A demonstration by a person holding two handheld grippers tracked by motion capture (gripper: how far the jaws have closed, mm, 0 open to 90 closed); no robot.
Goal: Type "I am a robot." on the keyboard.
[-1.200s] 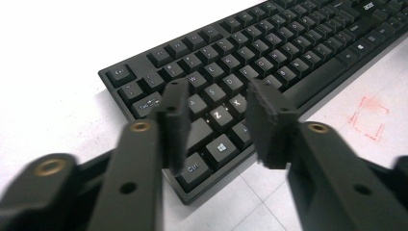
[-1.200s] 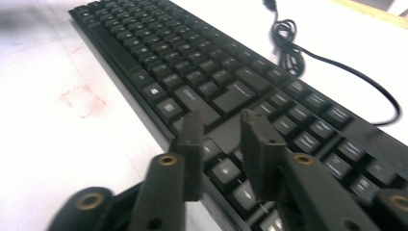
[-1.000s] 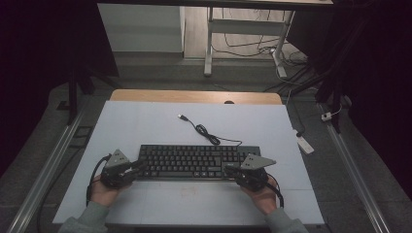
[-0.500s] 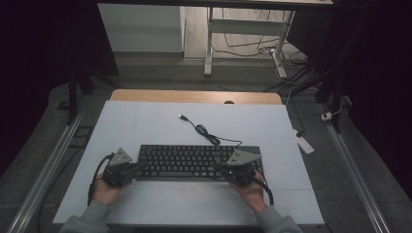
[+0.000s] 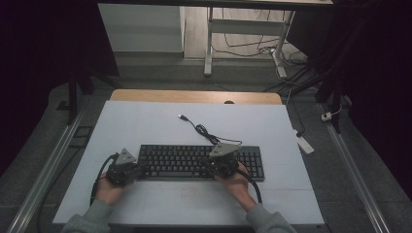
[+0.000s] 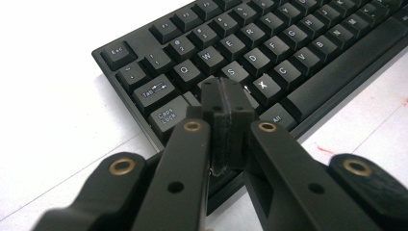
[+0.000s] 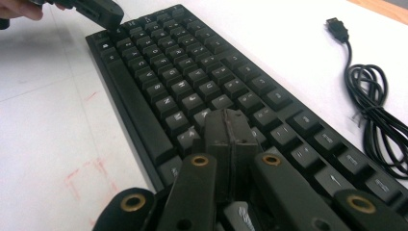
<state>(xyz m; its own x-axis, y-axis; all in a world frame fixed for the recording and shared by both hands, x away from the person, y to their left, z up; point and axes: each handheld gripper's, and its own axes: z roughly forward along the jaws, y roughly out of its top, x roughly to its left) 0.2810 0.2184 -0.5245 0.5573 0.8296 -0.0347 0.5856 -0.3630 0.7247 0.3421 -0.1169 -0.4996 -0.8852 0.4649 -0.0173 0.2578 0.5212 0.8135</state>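
Flat black plastic keyboard (image 5: 201,162) lies lengthwise across the near half of the white table sheet (image 5: 145,121), its long edges parallel to the sheet's near edge. Bare white margin runs all round it: a strip in front, a wide band behind, open sheet past both short ends.

Left gripper (image 5: 141,171) sits at the keyboard's left end. In the left gripper view its jaws are pressed flat together with nothing between them, the closed tip (image 6: 225,103) poised over the keys just right of Caps Lock, near A and S; contact with a key cannot be told. The left hand (image 5: 109,190) holds it from the front margin.

Right gripper (image 5: 206,170) is over the right-centre of the keyboard, well inside its right short edge. Its jaws are also closed together, empty, tip (image 7: 228,132) low over the lower letter rows just behind the space bar. The right hand (image 5: 238,182) rests across the keyboard's front edge.

Thin black cable (image 5: 204,132) coils behind the keyboard's rear edge, its plug (image 7: 337,28) lying free on open sheet. The bare wooden table edge (image 5: 194,96) borders the sheet at the far side.
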